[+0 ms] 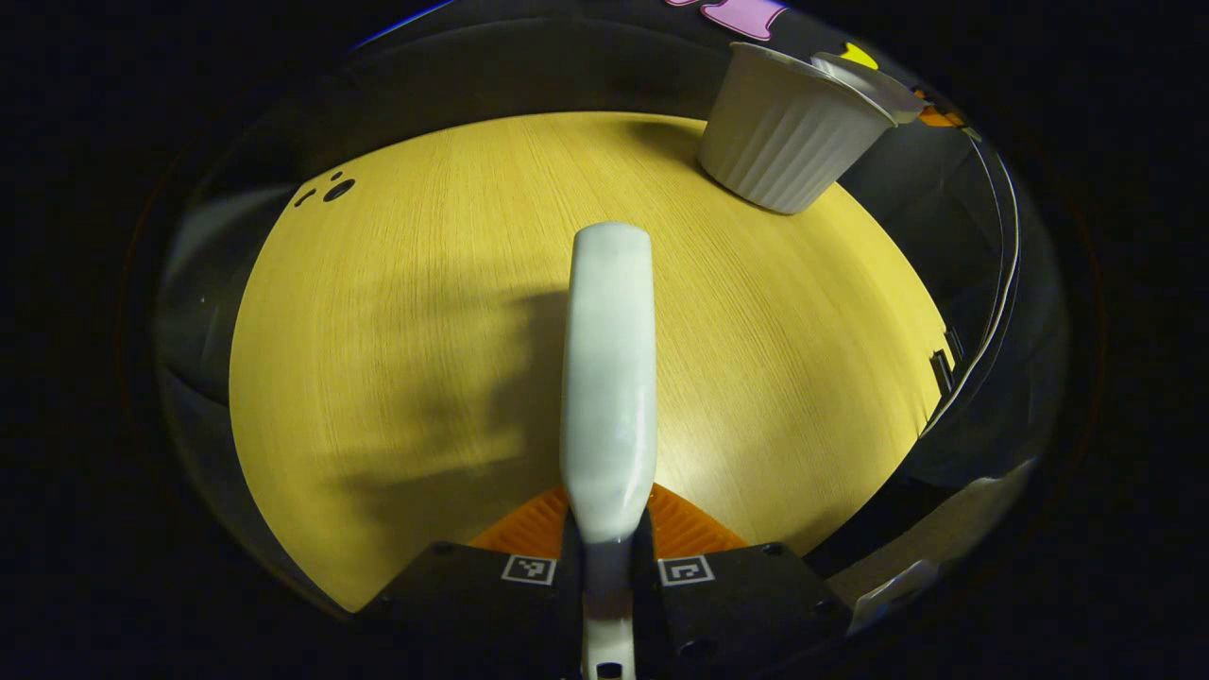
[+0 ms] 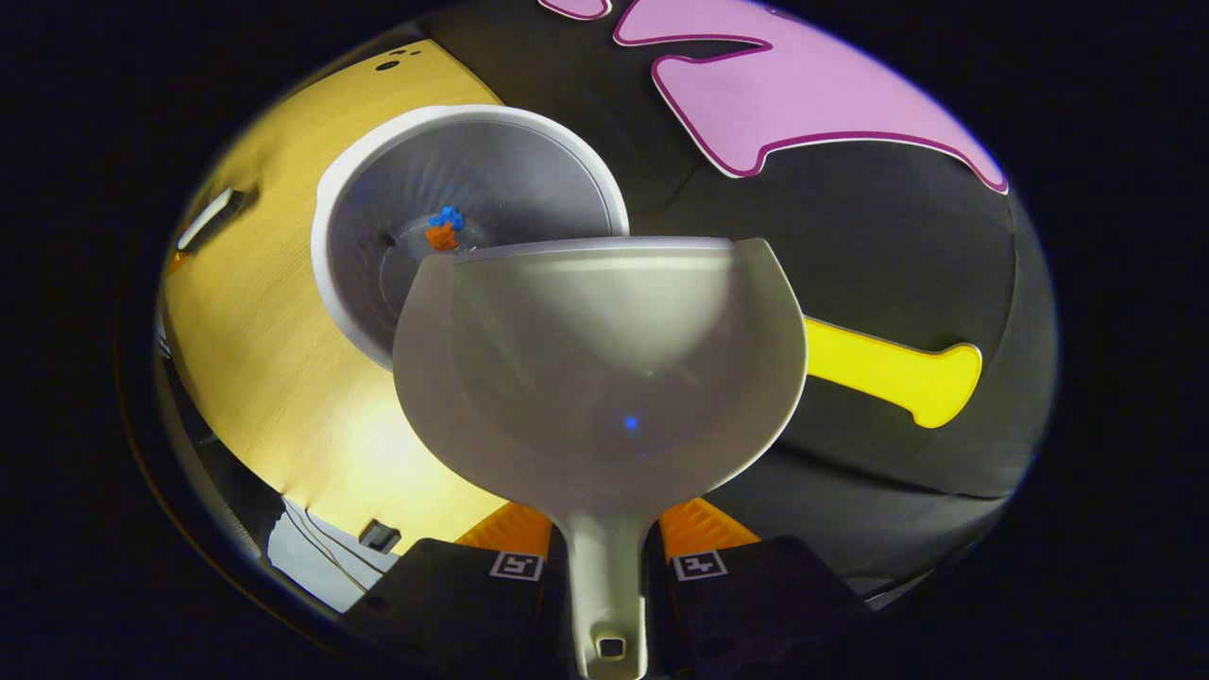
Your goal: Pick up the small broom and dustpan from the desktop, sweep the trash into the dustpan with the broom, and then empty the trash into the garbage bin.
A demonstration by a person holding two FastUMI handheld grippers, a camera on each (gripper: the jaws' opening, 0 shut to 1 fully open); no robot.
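Both jaws closed: left gripper [image 1: 606,557] clamps the broom [image 1: 609,378], bristles hidden; right gripper [image 2: 604,557] clamps the dustpan [image 2: 604,368], tilted over the bin [image 2: 472,179], trash [image 2: 443,228] inside.

Left tool [image 1: 606,543]: 2 fingers clamped on a white handle, pointing forward above the tabletop [image 1: 397,283]. Right tool [image 2: 606,557]: 2 fingers clamped on a white handle, held raised.
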